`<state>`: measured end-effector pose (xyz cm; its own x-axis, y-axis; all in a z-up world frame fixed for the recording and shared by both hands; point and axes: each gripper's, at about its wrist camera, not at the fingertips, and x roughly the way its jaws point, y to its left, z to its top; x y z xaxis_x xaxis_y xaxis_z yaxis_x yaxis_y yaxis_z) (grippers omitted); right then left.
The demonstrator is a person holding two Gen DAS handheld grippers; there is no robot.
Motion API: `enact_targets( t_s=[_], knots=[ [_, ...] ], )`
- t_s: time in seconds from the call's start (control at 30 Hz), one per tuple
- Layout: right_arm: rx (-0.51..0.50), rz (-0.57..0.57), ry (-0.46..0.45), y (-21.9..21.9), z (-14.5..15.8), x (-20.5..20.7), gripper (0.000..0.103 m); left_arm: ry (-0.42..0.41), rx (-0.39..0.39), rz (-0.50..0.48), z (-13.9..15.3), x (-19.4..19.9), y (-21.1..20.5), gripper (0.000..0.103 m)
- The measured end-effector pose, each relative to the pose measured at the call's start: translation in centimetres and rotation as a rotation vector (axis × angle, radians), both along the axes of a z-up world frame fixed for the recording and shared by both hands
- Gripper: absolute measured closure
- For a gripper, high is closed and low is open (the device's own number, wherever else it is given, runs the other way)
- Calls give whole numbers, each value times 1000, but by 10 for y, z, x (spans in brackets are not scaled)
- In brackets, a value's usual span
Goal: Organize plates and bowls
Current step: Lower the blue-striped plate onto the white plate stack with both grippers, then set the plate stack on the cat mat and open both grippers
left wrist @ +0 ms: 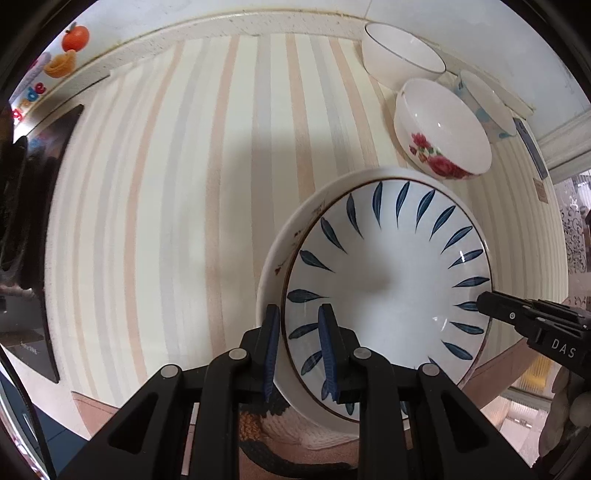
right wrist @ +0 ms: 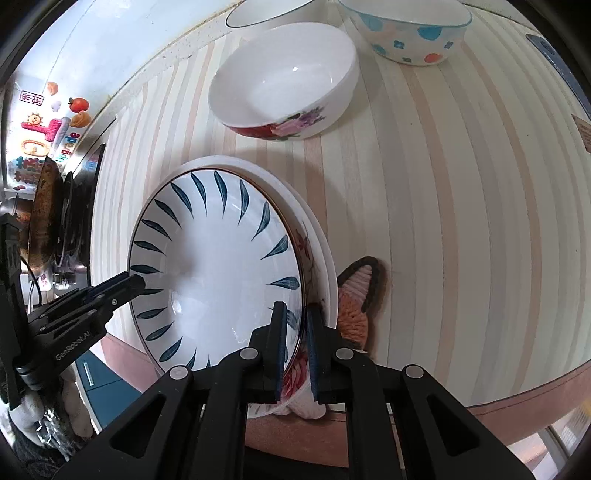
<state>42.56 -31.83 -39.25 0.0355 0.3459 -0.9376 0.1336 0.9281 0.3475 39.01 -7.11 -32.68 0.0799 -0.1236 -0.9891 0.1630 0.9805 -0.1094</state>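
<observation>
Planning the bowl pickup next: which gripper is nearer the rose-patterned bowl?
Right, probably. The right gripper grips the blue-leaf plate's rim on the side nearer the rose bowl; the left gripper grips the opposite rim.

White plate with blue leaf strokes (left wrist: 388, 288) lying face up atop floral-rimmed plate (left wrist: 275, 258). Beyond that stack: rose-patterned bowl (right wrist: 284, 77) upright, white bowl (left wrist: 400, 51) farther back, blue-dotted bowl (right wrist: 410, 33) alongside.

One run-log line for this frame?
stage: stacking | left gripper: shut on leaf plate rim | right gripper: shut on opposite rim | under: white plate
</observation>
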Motion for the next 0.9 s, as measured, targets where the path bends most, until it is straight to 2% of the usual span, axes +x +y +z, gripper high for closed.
enact_targets(
  t_s=[0.13,0.33,0.63,0.77,0.83,0.9],
  knots=[
    [-48,31,-34,4,12,-4,90,-45,10,31,19,-6,5,84],
    [-59,64,-107,14,50,-22,90,-159,25,79,68,-36,11,83],
    [-44,67,-243,26,143,-72,88,-312,3,62,143,-82,12,83],
    [-57,67,-299,35,185,-99,77,-342,-35,45,170,-97,15,83],
    [-73,63,-330,40,206,-113,64,-357,-54,43,182,-106,18,77],
    [-86,59,-353,43,223,-126,46,-380,-62,38,193,-117,21,76]
  ],
)
